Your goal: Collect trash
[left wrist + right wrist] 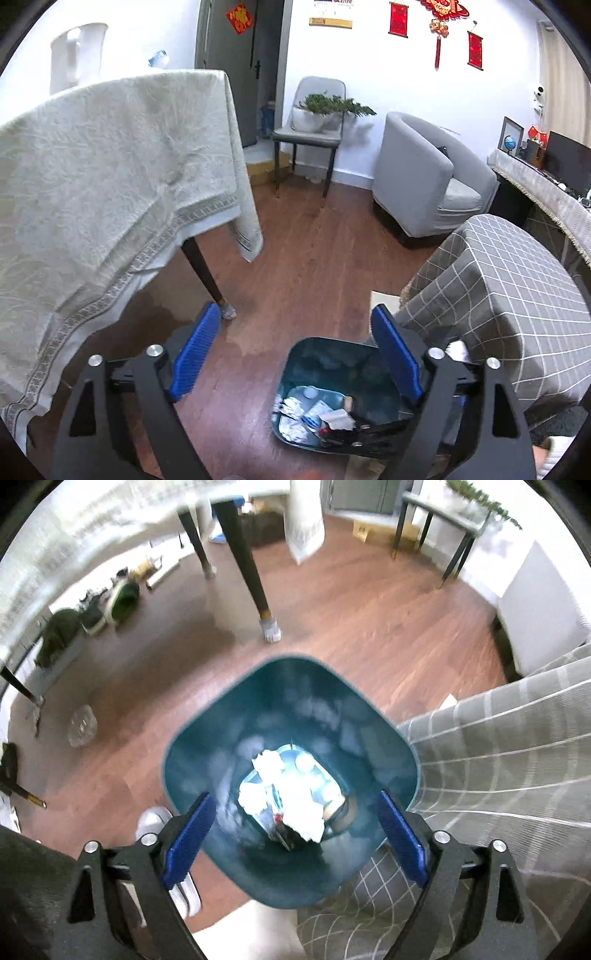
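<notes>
Both claws gape wide and empty: the left claw (pixel 297 354) near the bin (pixel 325 354), the right claw (pixel 293 834) right over its mouth. The bin stands upright on the floor (pixel 295 251), against the checked cloth (pixel 509 295). Crumpled trash (pixel 284 797) lies inside, blurred.

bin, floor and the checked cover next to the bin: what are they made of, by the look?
Bin: likely plastic, teal, glossy; its inner walls show soft reflections. Floor: wood-look planks, brown, slight sheen; laminate or real wood, can't tell. Checked cover: woven fabric, grey with white grid, matte, draping in folds.
</notes>
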`<action>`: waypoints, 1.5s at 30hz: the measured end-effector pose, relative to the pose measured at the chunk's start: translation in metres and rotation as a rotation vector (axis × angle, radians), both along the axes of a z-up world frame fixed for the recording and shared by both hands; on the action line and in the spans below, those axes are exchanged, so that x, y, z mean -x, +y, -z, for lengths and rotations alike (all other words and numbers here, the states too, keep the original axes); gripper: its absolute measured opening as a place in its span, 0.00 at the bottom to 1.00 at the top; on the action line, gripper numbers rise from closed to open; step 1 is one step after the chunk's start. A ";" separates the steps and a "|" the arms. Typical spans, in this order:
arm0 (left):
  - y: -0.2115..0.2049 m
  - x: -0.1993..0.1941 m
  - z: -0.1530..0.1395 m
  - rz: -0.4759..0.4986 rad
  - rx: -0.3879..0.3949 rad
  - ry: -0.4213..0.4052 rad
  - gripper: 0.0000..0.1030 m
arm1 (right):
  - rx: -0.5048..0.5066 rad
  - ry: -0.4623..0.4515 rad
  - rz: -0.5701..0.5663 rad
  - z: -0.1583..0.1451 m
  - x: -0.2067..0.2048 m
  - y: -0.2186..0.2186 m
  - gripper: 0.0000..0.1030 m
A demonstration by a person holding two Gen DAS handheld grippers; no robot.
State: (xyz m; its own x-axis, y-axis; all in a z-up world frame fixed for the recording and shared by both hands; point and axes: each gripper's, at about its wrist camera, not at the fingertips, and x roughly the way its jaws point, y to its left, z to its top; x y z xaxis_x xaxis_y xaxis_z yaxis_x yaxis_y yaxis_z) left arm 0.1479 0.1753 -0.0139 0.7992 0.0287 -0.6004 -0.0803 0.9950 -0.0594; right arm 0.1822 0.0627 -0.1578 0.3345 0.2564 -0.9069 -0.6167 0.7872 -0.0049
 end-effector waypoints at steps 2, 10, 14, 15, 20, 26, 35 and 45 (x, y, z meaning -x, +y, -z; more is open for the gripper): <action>-0.001 0.005 0.005 -0.014 -0.012 0.007 0.87 | -0.030 -0.041 0.012 -0.015 0.007 -0.004 0.76; -0.009 0.052 0.003 -0.022 -0.005 -0.024 0.89 | -0.152 -0.148 0.067 -0.066 0.032 -0.038 0.76; -0.014 0.082 -0.006 -0.024 -0.003 -0.062 0.92 | -0.192 -0.261 0.101 -0.103 0.059 -0.062 0.88; -0.015 0.088 -0.008 -0.027 -0.002 -0.070 0.92 | -0.198 -0.292 0.115 -0.110 0.066 -0.070 0.90; -0.024 0.118 -0.011 -0.034 -0.015 -0.086 0.94 | -0.250 -0.413 0.192 -0.143 0.106 -0.119 0.95; -0.041 0.142 -0.032 -0.066 -0.072 -0.159 0.96 | -0.331 -0.537 0.298 -0.171 0.142 -0.174 0.96; -0.054 0.162 -0.036 -0.033 -0.073 -0.172 0.96 | -0.311 -0.655 0.390 -0.194 0.195 -0.224 0.96; -0.088 0.183 -0.035 0.031 -0.089 -0.195 0.96 | -0.299 -0.723 0.526 -0.200 0.241 -0.274 0.97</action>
